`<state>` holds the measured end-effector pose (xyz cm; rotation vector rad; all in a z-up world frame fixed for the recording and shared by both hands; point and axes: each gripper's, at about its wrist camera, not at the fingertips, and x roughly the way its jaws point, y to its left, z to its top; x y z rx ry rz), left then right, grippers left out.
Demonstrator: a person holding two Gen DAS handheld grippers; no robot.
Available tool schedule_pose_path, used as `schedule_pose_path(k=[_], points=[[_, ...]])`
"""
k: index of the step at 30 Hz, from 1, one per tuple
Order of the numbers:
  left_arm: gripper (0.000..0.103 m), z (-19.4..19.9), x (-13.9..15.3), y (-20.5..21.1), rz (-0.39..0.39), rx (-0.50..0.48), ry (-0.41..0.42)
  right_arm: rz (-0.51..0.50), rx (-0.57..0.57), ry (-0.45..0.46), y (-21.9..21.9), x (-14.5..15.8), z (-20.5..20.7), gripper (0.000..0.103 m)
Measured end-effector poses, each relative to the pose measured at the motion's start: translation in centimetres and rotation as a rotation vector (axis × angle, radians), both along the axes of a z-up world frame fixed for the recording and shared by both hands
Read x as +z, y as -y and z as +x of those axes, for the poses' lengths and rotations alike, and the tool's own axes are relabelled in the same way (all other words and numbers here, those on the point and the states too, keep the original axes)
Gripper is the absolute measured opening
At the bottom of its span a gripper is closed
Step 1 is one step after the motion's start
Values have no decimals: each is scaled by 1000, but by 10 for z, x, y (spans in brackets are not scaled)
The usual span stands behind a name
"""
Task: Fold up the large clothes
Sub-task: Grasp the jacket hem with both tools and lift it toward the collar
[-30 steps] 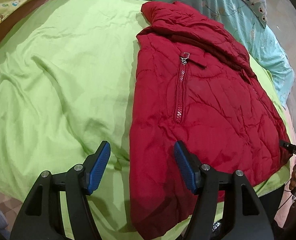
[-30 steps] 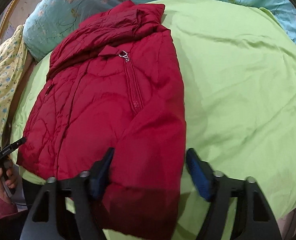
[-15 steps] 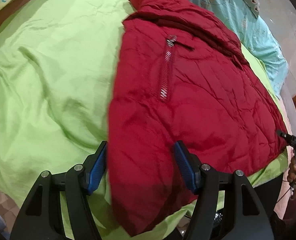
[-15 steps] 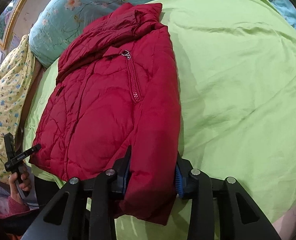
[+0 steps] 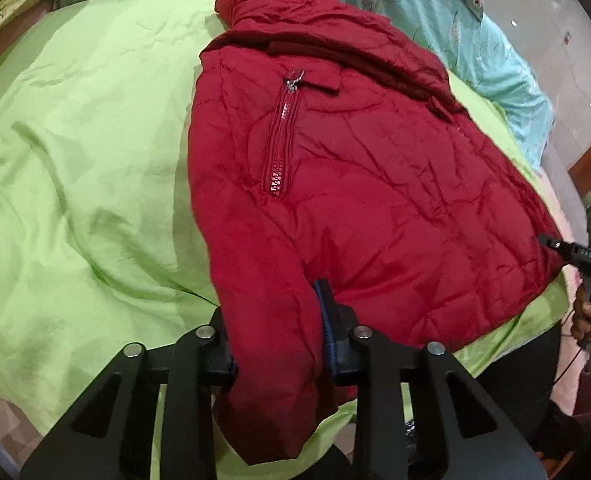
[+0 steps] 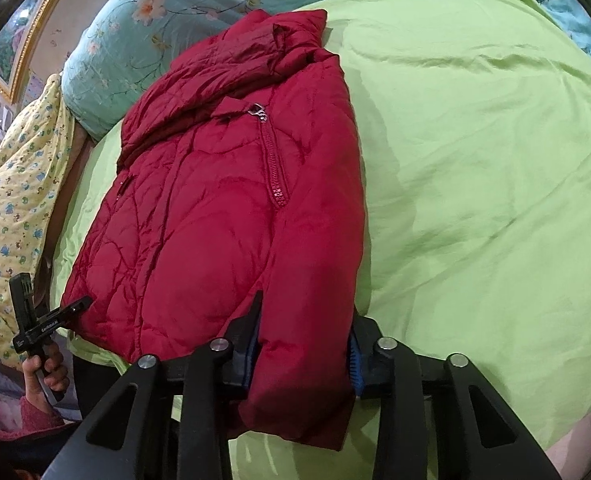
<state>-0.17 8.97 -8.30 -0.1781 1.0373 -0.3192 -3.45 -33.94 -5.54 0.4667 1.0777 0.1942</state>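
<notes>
Red quilted puffer jacket lies spread on the lime-green bedsheet, collar toward the turquoise floral quilt at the far end of the bed, its hem hanging just over the near edge. Your left gripper has just been closing its jaws, and its blue pads now pinch a bunched length of the jacket's near edge between them, the fabric bulging above and below the grip. Your right gripper has likewise just been closing, and its pads clamp a fold of the same red jacket at the hem beside the sheet. A short zipper with a silver pull runs down the padded front, below a small flap. From the right wrist view, a yellow patterned blanket lies at the left of the bed, touching the turquoise quilt. At each picture's edge you can see the hand that holds the other gripper's black handle.
</notes>
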Motion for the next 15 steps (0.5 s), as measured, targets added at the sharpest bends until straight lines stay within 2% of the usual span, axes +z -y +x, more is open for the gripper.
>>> schedule_pose_path(k=[5, 11, 15], points=[[20, -9, 12, -5, -49, -2, 28, 42, 7, 30, 1, 7, -5, 26], [18, -19, 32, -14, -102, -17, 70, 144, 20, 72, 9, 19, -14, 24], [17, -18, 56, -27, -182, -20, 119, 221, 32, 125, 14, 34, -18, 23]])
